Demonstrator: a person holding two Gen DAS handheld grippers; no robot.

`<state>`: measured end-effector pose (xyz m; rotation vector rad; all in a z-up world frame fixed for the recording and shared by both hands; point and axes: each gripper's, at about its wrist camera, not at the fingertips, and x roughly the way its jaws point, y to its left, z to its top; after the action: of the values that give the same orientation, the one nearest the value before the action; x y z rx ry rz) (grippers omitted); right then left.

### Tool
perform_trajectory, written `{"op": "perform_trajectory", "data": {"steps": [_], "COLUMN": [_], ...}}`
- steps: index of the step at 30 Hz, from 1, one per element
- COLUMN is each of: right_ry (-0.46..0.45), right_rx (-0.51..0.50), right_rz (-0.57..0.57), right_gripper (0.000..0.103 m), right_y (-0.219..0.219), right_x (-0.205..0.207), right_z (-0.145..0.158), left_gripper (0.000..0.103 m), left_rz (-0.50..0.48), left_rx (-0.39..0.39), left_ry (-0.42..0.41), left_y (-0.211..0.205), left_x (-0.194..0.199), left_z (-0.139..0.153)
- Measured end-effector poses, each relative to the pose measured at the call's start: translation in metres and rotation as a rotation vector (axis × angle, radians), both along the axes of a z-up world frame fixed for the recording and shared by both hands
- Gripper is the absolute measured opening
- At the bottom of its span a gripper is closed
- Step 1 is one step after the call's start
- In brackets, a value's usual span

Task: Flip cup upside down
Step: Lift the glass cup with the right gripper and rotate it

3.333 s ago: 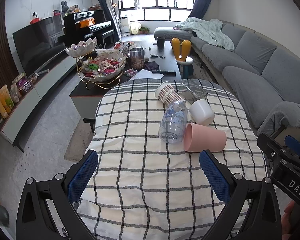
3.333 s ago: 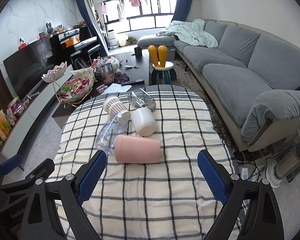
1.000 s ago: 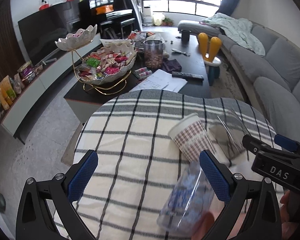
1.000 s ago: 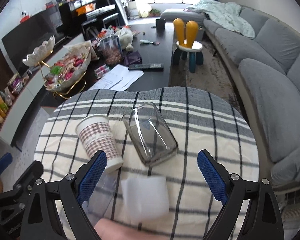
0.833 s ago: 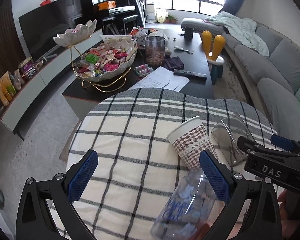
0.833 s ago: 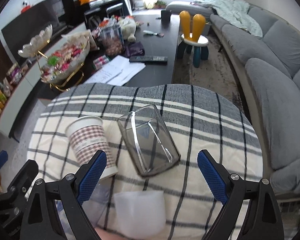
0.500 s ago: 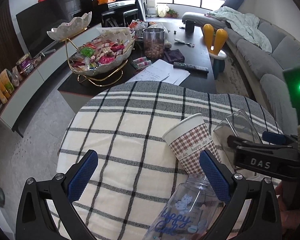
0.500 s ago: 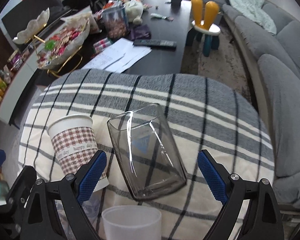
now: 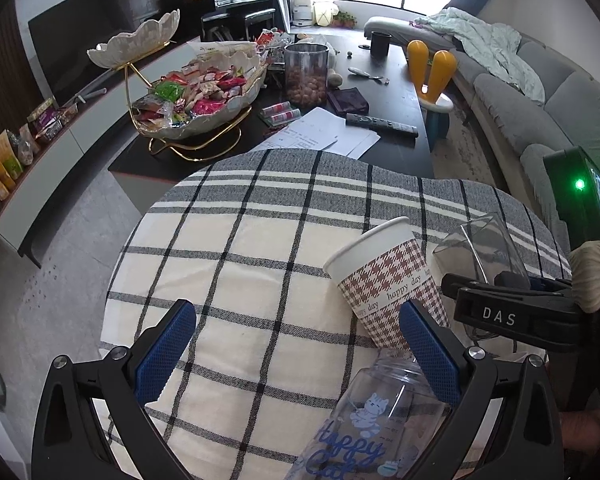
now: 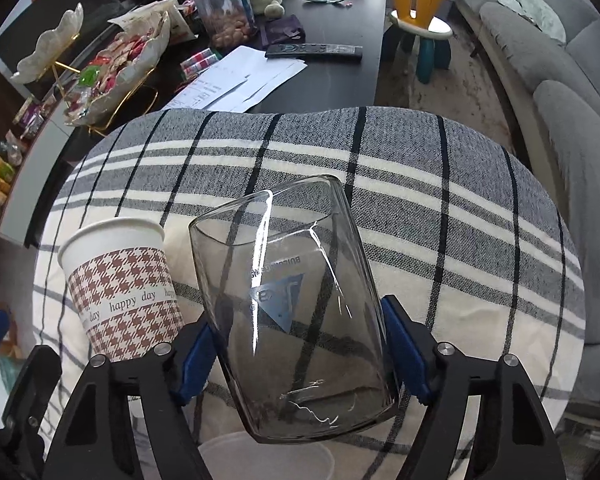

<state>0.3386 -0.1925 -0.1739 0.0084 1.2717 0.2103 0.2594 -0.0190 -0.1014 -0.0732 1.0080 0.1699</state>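
A clear smoky glass cup lies on its side on the checked tablecloth, mouth pointing away. My right gripper has its blue pads on both sides of the cup, touching its walls. The glass cup also shows at the right of the left wrist view, behind the right gripper's black body. A houndstooth paper cup lies just left of the glass cup. My left gripper is open and empty over the cloth, its right pad by the paper cup.
A clear "Happy Cat" bottle lies below the paper cup. A white cup's rim shows under the glass cup. Beyond the table stand a dark coffee table with a snack bowl, a yellow stool and a grey sofa.
My right gripper has moved forward over the glass cup and narrowed from wide open onto its sides. My left gripper has moved slightly forward and stays open.
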Motion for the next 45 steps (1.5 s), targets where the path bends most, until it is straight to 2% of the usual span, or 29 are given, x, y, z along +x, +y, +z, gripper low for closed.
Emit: {"op": "perform_trajectory", "data": {"steps": [4, 11, 22, 26, 31, 34, 39, 45], "right_ry": [-0.011, -0.081, -0.213, -0.222, -0.197, -0.162, -0.113, -0.060], "right_rx": [0.004, 0.011, 0.036, 0.053, 0.078, 0.105, 0.135, 0.131], "right_rz": [-0.024, -0.077, -0.184, -0.190, -0.196, -0.208, -0.225, -0.226], "right_gripper": [0.075, 0.075, 0.075, 0.075, 0.075, 0.075, 0.075, 0.075], "right_y": [-0.004, -0.007, -0.002, 0.012, 0.035, 0.050, 0.071, 0.099], "right_x": [-0.006, -0.031, -0.114, -0.150, -0.199, -0.231, -0.267, -0.292], "right_z": [0.007, 0.046, 0.126, 0.141, 0.133, 0.117, 0.088, 0.055], "left_gripper": [0.103, 0.103, 0.103, 0.103, 0.103, 0.103, 0.103, 0.103], "left_rz": [-0.004, -0.006, 0.002, 0.002, -0.022, -0.045, -0.047, -0.039], "left_rx": [0.002, 0.001, 0.010, 0.008, 0.031, 0.063, 0.045, 0.008], "left_ry": [-0.007, -0.043, -0.143, -0.172, -0.184, -0.184, -0.167, -0.148], "left_y": [0.001, 0.010, 0.039, 0.054, 0.074, 0.087, 0.111, 0.131], "left_x": [-0.005, -0.029, -0.092, -0.121, -0.161, -0.188, -0.223, -0.250], "left_z": [0.005, 0.031, 0.083, 0.096, 0.096, 0.087, 0.073, 0.053]}}
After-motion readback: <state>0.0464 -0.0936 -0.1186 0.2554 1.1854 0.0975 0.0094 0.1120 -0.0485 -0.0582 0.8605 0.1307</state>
